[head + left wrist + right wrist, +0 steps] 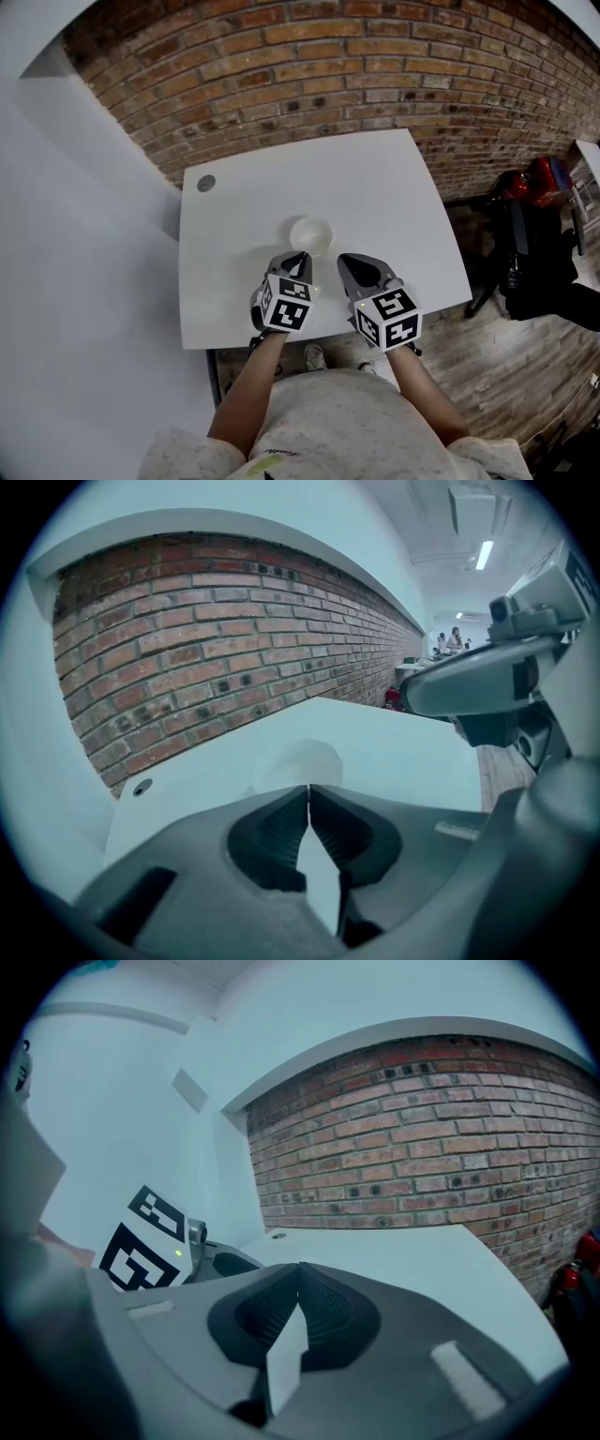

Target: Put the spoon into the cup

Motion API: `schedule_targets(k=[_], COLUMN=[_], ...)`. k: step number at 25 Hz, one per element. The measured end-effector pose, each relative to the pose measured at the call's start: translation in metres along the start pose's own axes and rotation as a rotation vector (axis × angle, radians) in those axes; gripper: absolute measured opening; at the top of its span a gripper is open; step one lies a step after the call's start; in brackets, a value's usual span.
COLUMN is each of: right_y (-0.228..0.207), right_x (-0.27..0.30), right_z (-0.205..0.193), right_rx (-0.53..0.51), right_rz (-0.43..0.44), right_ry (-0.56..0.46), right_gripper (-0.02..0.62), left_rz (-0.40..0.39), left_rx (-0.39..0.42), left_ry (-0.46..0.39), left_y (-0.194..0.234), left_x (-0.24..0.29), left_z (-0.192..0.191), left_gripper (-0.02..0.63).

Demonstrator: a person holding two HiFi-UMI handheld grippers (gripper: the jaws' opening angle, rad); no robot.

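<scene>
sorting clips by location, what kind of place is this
Probably an office or lab-style workroom rather than a home kitchen. A plain white table stands by a bare brick wall, the floor is wood plank, and the left gripper view shows ceiling strip lights over an open room beyond.

Bench [375,197]: smooth, matt white top. Cup [311,234]: white, smooth, plastic-looking. Wall [328,66]: rough red brick. Floor [511,361]: wood planks. Left gripper [307,803] fingers [272,829]: matt grey plastic, ribbed inner faces.
</scene>
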State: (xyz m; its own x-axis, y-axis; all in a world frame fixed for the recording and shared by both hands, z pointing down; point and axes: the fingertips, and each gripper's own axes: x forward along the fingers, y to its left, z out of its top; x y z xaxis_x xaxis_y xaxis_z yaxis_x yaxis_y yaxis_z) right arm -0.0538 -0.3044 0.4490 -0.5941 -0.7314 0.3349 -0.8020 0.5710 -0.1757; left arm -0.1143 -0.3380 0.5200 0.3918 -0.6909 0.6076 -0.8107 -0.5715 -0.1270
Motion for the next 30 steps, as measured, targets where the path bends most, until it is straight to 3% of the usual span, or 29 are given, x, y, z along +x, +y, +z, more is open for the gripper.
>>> schedule_targets(k=[16, 30], right_y=[-0.004, 0.013], right_x=[0.001, -0.012], right_z=[-0.003, 0.009], right_rx=[0.004, -0.045], right_rz=[0.014, 0.084], right_ry=[0.005, -0.024], right_gripper=[0.008, 0.008], left_rz=[0.010, 0.090], left_rx=[-0.017, -0.176], left_ry=[-0.022, -0.174], left_y=[0.000, 0.009], left_x=[-0.001, -0.053], left_z=[0.002, 0.023], left_gripper=[0.023, 0.023])
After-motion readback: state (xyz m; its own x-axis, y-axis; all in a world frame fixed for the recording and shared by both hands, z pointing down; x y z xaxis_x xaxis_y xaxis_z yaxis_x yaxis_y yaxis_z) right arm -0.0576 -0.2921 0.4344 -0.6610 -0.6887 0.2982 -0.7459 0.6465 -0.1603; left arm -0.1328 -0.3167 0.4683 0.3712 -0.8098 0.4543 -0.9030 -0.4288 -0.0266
